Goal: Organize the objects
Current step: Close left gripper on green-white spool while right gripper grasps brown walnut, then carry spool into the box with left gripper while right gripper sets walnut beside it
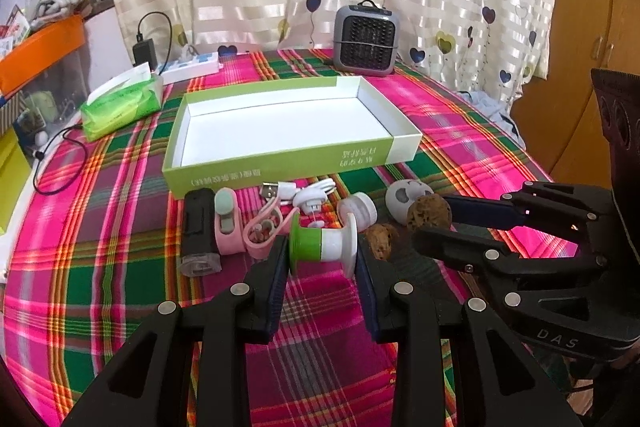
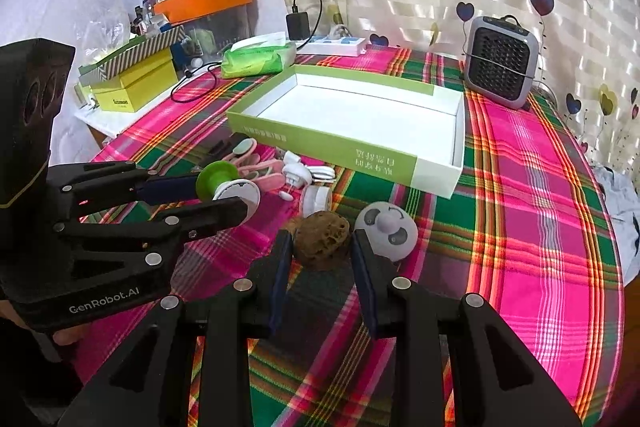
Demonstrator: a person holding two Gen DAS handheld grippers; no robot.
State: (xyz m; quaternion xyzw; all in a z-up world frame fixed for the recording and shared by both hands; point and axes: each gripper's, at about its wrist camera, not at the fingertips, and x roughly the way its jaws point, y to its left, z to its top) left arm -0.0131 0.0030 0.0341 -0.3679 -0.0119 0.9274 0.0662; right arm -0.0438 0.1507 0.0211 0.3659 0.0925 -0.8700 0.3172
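My left gripper (image 1: 322, 259) is shut on a green and white spool (image 1: 322, 245), held just above the plaid cloth; it also shows in the right wrist view (image 2: 224, 183). My right gripper (image 2: 320, 247) is shut on a brown walnut-like ball (image 2: 322, 239), seen also in the left wrist view (image 1: 429, 211). An empty green and white box (image 1: 288, 127) lies open behind the row of small items. A second brown ball (image 1: 382, 235), a grey face-egg (image 1: 406, 195), a white cap (image 1: 358, 209), a white cable (image 1: 308, 193), pink holders (image 1: 248, 223) and a black device (image 1: 198, 231) lie in front of it.
A grey mini heater (image 1: 366, 39) stands at the back of the table. A green tissue pack (image 1: 122, 105), a power strip (image 1: 192, 67) and a black charger (image 1: 145, 51) sit at the back left. Yellow boxes (image 2: 134, 87) and an orange bin (image 2: 208, 1) stand beyond the left edge.
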